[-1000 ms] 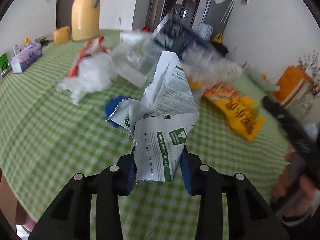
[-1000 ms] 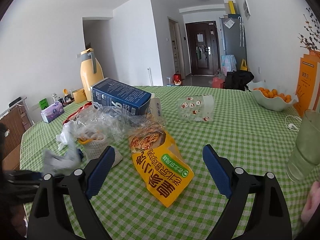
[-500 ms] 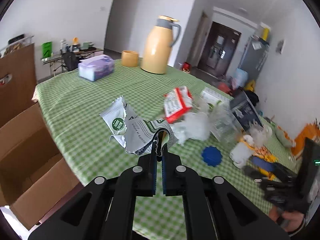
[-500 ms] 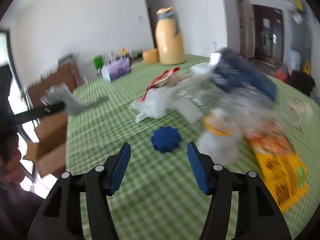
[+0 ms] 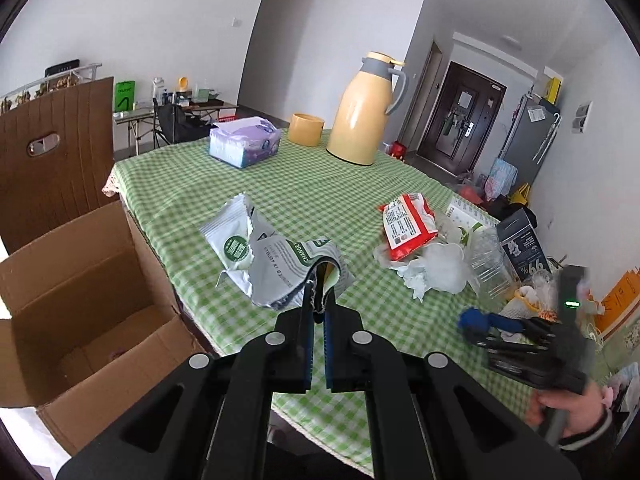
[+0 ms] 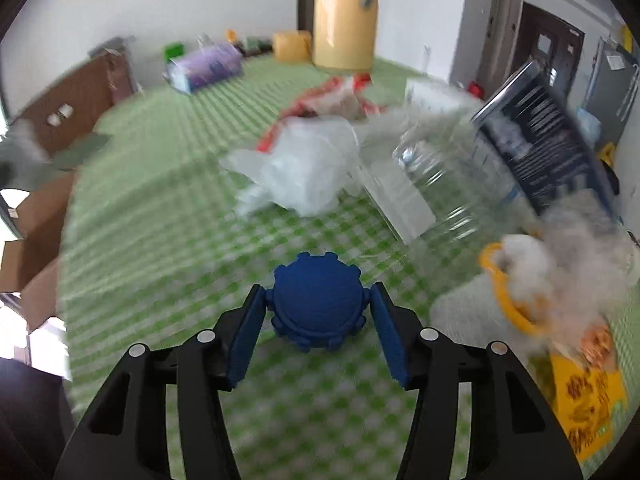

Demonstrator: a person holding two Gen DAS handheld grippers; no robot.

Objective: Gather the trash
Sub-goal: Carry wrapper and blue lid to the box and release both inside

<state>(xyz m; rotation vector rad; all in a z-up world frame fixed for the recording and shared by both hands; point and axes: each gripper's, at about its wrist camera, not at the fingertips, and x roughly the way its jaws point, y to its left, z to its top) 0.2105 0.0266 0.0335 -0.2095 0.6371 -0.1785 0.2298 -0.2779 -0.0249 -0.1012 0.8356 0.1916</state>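
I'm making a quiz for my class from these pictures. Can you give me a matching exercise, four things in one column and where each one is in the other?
Things:
1. silver-green wrapper
2. blue ridged cap
3. cardboard box
4. yellow thermos jug

Places:
A. upright at the far end of the table
B. between the right gripper's pads
C. on the floor beside the table
D. pinched in the left gripper

Pairs: 1-D, 2-B, 3-C, 4-A

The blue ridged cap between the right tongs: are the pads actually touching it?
Touching: the right wrist view shows both pads against the sides of the blue ridged cap, though blur softens the edges.
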